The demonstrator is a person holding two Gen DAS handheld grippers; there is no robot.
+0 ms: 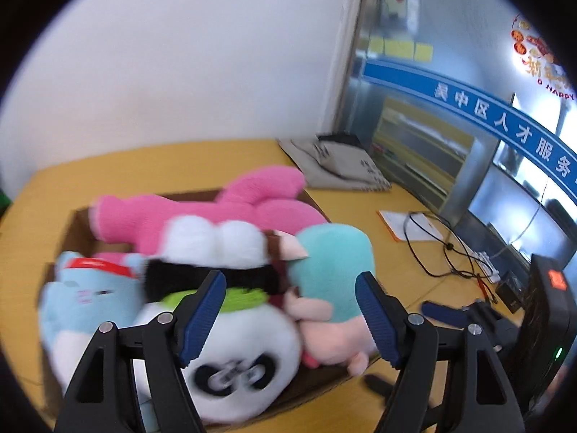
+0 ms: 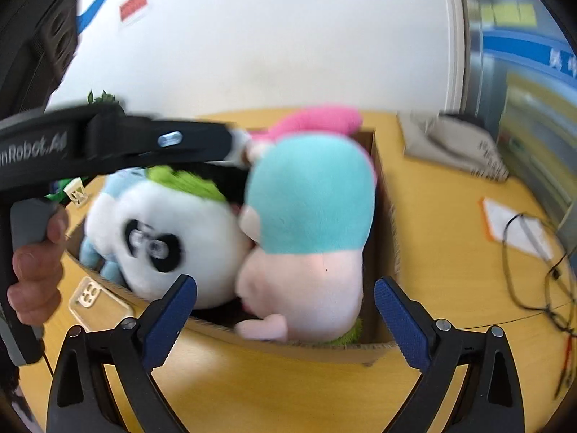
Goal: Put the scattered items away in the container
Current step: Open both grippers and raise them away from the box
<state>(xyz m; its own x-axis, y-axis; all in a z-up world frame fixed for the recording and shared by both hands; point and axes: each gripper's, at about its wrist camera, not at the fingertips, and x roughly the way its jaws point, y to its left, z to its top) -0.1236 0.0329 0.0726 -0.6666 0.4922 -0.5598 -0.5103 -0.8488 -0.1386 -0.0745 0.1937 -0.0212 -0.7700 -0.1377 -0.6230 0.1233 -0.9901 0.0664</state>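
A: Where the cardboard box point(image 2: 384, 216) sits on the yellow table point(image 2: 450, 252), list contents.
B: Panda plush point(image 2: 162, 241), teal-and-pink plush point(image 2: 310, 216), pink plush point(image 1: 202, 213), pale blue plush point(image 1: 83, 299), heaped inside.
A: Tools?
B: Left tool point(image 1: 290, 317) and right tool point(image 2: 285, 321): both spread wide, empty, above the box. Grey bag point(image 1: 335, 162) lies beyond.

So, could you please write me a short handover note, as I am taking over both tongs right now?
Left tongs: open, empty, above the box.
Right tongs: open, empty, at the box's near edge.
Cardboard box on the yellow table holds the panda plush, the teal-and-pink plush, the pink plush and the light blue plush, heaped above the rim.
Done: all plush toys in view are in the box.
Left: check the table outside these views for strays; perhaps press the heap down.
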